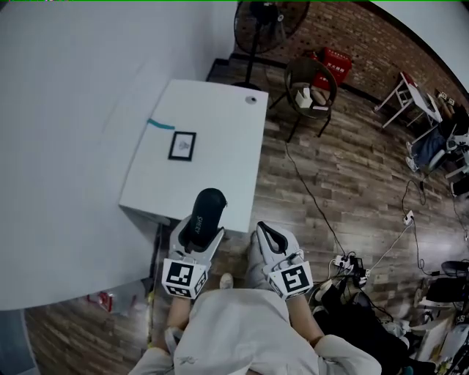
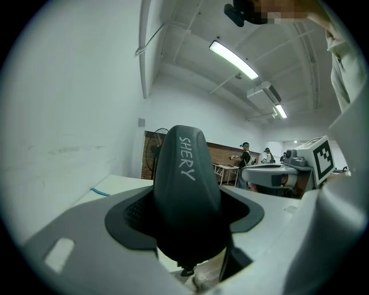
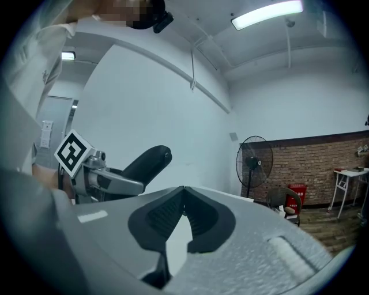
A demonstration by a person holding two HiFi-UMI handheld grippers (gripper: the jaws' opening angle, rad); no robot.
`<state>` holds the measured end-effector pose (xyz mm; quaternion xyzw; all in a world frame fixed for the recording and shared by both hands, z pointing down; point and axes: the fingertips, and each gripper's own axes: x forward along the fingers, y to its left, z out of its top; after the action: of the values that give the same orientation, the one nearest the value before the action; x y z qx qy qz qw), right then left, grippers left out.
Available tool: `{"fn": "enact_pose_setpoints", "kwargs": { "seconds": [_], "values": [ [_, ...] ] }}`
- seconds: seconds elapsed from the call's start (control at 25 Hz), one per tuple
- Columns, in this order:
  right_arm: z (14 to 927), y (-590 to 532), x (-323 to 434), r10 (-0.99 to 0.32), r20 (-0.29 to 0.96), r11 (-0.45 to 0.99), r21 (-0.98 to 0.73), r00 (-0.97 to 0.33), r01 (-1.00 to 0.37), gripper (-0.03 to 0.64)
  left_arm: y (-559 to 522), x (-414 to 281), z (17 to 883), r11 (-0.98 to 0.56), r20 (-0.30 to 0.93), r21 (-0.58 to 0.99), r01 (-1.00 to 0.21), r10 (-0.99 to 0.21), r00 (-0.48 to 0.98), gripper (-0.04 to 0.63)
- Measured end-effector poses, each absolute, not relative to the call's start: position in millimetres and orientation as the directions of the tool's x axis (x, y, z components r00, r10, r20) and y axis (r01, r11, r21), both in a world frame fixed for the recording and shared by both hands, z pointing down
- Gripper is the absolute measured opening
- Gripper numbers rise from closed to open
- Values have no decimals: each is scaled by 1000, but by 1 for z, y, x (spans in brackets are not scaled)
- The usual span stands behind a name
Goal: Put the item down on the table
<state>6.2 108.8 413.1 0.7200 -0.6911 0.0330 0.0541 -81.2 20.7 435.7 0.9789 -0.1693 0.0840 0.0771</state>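
While the left gripper (image 1: 199,228) clamps its jaws on the dark oblong item (image 1: 204,210), the right gripper (image 1: 264,233) hangs beside it with its jaws pressed together and nothing between them. Seated deep between the left gripper's black pads, the item sticks out well past their tips, and pale letters reading SHERY run along its rounded back. Seen from the head view, its free end lies at the near edge of the white table (image 1: 216,121), closer to the near right corner than to the near left one. Whether it hangs over the top or just short of it I cannot tell, but it is held up off the surface, tilted upward. Both grippers sit low in front of that near edge, the right one just off the near right corner, above the wooden floor (image 1: 322,168). On the table a small black-framed card (image 1: 182,145) lies toward the left edge, a teal strip of tape (image 1: 160,124) sits at the left edge beyond it, and a small round thing (image 1: 251,99) is by the far right corner. Past the far edge stand a fan (image 1: 267,22) and a round-backed chair (image 1: 311,82)
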Motion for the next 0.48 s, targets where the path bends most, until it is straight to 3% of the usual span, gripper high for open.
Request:
{"fn": "enact_pose_setpoints", "kwargs": {
  "seconds": [0.48],
  "values": [
    [419,49,83,-989,126,79,-11,-79,-997,5,-27,-14,442,-885,227,112,-452,-420,879,341]
  ]
}}
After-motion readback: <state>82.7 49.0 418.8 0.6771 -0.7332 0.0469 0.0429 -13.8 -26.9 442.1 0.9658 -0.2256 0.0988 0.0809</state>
